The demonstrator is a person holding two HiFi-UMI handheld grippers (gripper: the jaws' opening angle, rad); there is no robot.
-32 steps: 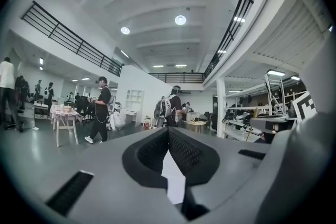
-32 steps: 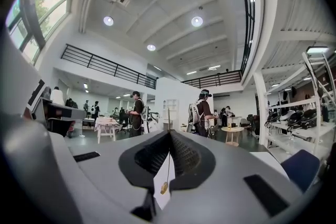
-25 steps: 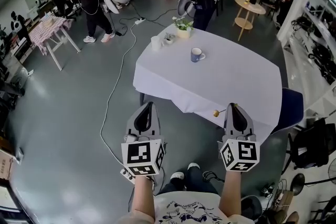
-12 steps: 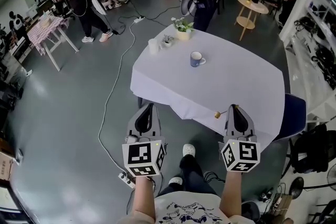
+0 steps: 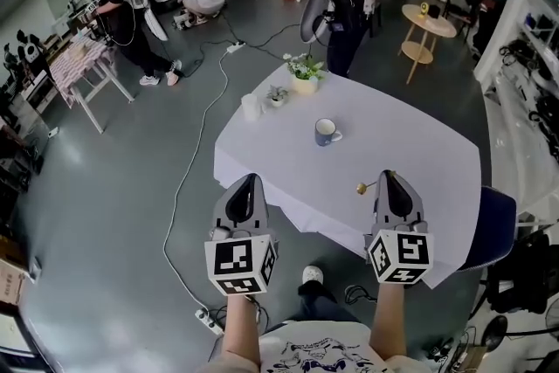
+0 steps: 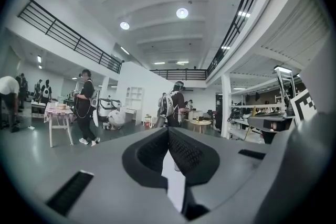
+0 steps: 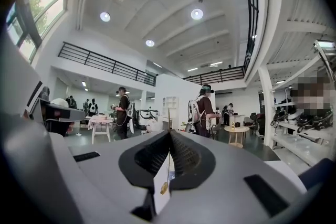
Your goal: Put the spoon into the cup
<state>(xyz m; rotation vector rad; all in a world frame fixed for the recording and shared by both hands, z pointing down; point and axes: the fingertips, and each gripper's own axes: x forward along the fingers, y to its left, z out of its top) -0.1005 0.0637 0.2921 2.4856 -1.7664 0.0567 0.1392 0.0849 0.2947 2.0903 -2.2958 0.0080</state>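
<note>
Got the right gripper [image 5: 388, 176] pinched tight on the spoon [image 5: 370, 183] by its handle, with the gold bowl poking out toward 8 o'clock from the tips, over the near part of the white-clothed surface [image 5: 419, 144]; not in the cup [image 5: 327, 132] yet; spotted that one further in, roughly 11 o'clock from the spoon and well apart from it, upright, handle toward 3 o'clock; got the left gripper [image 5: 250, 179] closed on nothing, at 9 o'clock from the right one, by the surface's near edge; also seeing a potted plant [image 5: 305, 74] and a white cup [image 5: 251, 106] by the far edge.
</note>
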